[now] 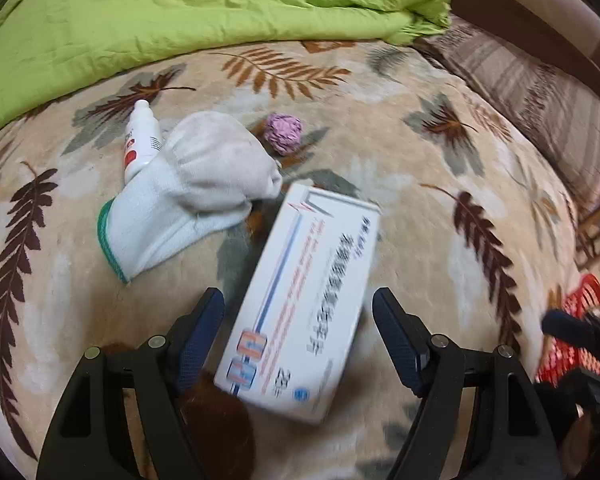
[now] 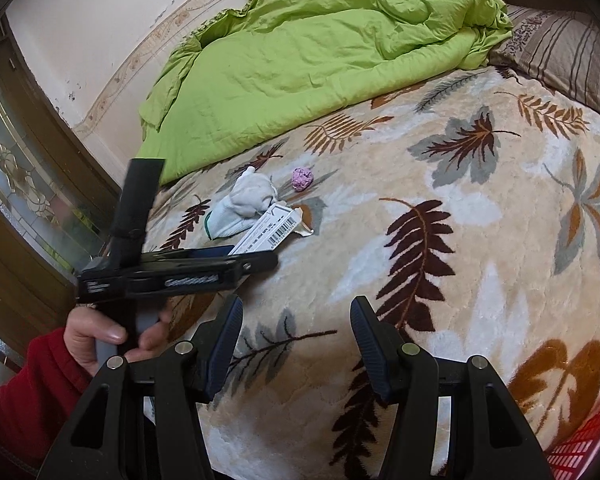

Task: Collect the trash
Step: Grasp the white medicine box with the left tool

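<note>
A white medicine box (image 1: 304, 304) with blue and red print lies slantwise on the leaf-patterned blanket (image 1: 420, 208). My left gripper (image 1: 300, 304) is open around it, with a thin gap showing on each side. In the right wrist view the box (image 2: 270, 226) sticks out past the left gripper (image 2: 256, 260), its end flap open. A crumpled purple paper ball (image 1: 284, 132) (image 2: 302, 178) sits farther back. My right gripper (image 2: 298, 304) is open over bare blanket, with nothing between its fingers.
A white work glove (image 1: 188, 200) and a small white bottle (image 1: 140, 140) lie left of the box. A green quilt (image 2: 300, 60) covers the far side of the bed. There is a striped pillow (image 2: 564, 52) at the right and a red basket (image 2: 580, 448) at the near right corner.
</note>
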`<state>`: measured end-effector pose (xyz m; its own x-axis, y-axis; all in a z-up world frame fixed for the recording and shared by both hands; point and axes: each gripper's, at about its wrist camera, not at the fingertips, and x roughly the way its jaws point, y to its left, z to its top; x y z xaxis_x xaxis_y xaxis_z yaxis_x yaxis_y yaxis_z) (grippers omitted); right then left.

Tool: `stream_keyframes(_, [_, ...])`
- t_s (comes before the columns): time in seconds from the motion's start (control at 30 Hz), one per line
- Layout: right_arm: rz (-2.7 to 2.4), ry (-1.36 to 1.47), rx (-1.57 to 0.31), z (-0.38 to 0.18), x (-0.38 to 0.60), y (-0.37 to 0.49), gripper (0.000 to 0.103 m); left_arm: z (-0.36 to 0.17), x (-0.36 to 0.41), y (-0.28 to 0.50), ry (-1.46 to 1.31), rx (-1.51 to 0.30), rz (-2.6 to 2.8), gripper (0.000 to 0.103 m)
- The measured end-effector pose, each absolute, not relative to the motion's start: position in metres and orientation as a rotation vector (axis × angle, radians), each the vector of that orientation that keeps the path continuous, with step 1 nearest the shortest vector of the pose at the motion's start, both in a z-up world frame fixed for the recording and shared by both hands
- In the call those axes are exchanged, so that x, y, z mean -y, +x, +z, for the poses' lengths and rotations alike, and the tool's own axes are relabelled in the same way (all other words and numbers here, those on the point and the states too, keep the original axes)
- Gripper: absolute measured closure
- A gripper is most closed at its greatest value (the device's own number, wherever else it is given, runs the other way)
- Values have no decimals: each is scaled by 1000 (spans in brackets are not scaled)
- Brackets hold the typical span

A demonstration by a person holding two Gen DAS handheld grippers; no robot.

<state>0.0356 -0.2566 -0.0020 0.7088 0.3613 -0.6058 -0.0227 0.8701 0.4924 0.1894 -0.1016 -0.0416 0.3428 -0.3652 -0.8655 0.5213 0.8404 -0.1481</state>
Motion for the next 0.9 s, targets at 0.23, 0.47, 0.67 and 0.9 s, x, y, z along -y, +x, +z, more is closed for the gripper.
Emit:
stream_keyframes(0.23, [221, 484, -762, -2, 259, 35, 43, -38, 92, 170, 133, -987, -449, 45])
stream_keyframes(0.47, [226, 484, -765, -1, 259, 35, 43, -19, 44, 115, 68, -888, -319, 47])
stream_keyframes(0.67, [240, 443, -822, -3, 248, 43, 47, -18, -2, 100, -6, -799, -111, 47])
stream_keyframes(0.9, [270, 462, -863, -2, 236, 75, 46, -33, -18, 113, -48, -827, -46, 47])
